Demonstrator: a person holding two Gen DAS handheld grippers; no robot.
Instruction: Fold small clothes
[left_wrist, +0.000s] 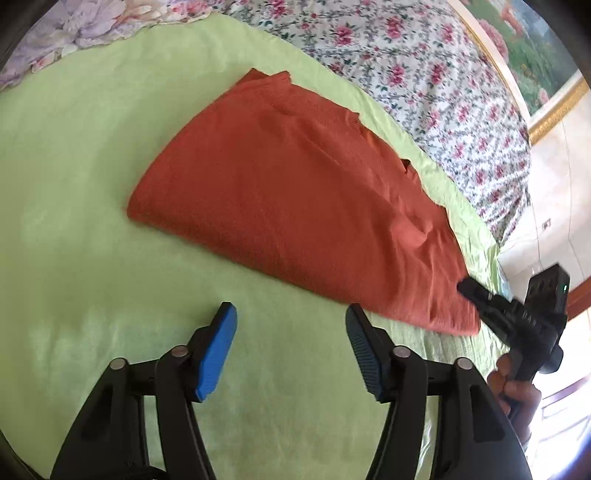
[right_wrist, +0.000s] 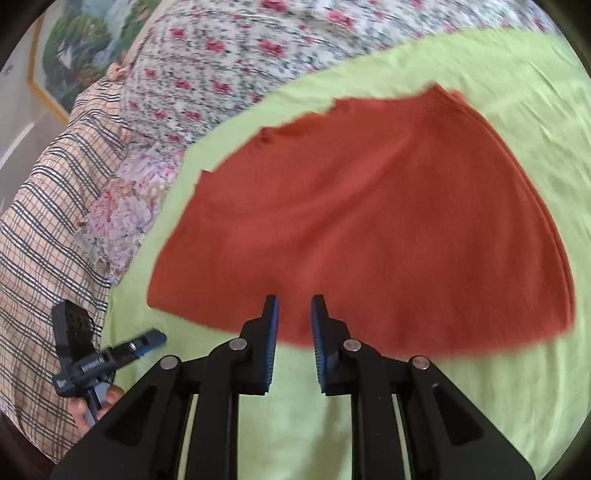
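Note:
A folded rust-orange garment lies flat on a light green sheet. In the left wrist view my left gripper stands open above bare sheet just in front of the garment's near edge, with nothing between its blue pads. My right gripper hovers at the garment's near edge with only a narrow gap between its jaws, and no cloth is pinched in it. The left wrist view shows the right gripper at the garment's right corner. The right wrist view shows the left gripper at lower left.
A floral bedcover lies beyond the green sheet. A plaid cloth and a pale flowered fabric lie at the sheet's left side. A framed picture hangs on the wall. A hand holds the right gripper's handle.

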